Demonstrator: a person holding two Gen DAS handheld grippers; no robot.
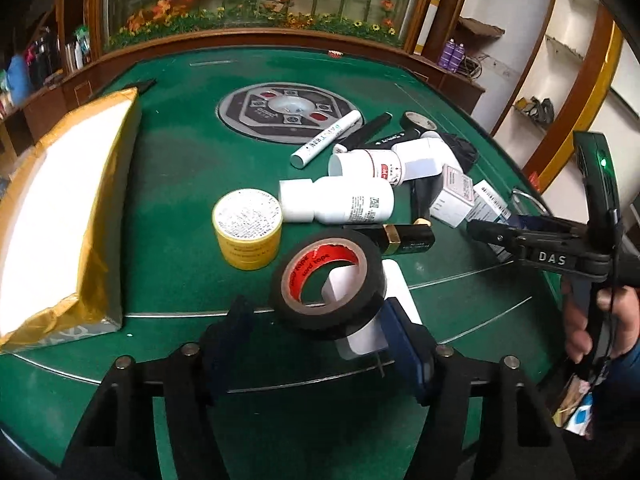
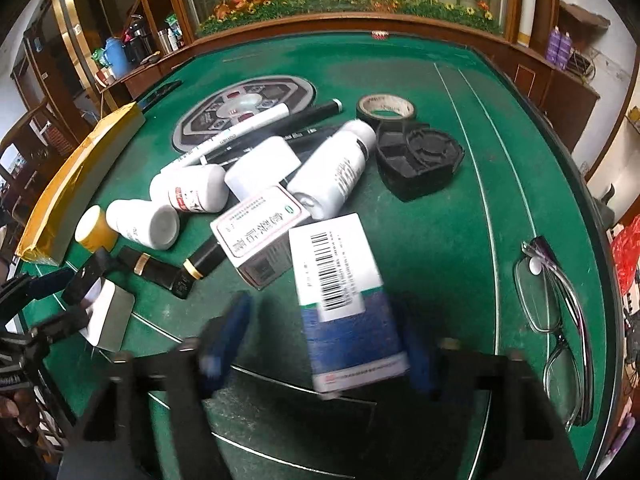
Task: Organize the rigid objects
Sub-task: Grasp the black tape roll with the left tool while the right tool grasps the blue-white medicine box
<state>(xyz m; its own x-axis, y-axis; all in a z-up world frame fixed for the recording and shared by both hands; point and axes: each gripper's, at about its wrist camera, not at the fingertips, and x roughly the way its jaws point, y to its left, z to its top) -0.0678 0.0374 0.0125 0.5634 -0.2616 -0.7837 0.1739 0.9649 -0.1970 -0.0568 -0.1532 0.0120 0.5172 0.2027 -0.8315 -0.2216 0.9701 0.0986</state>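
Observation:
A pile of rigid objects lies on the green table (image 1: 180, 184): white bottles (image 1: 340, 200), a yellow tin (image 1: 247, 228), a white marker (image 1: 326, 138), lipstick tubes (image 1: 404, 238) and small boxes (image 2: 260, 232). My left gripper (image 1: 316, 340) is open, with a black tape roll (image 1: 328, 284) leaning on a white box (image 1: 384, 312) between its fingers. My right gripper (image 2: 324, 340) is open around a blue-and-white barcode box (image 2: 340, 292), which rests against the right finger. The right gripper also shows in the left wrist view (image 1: 492, 236).
A gold-edged open box (image 1: 60, 216) stands at the left. A round grey panel (image 1: 288, 110) sits mid-table. A black heart-shaped tray (image 2: 420, 160) and a second tape roll (image 2: 386, 106) lie behind the pile. Glasses (image 2: 552, 300) lie at the right edge.

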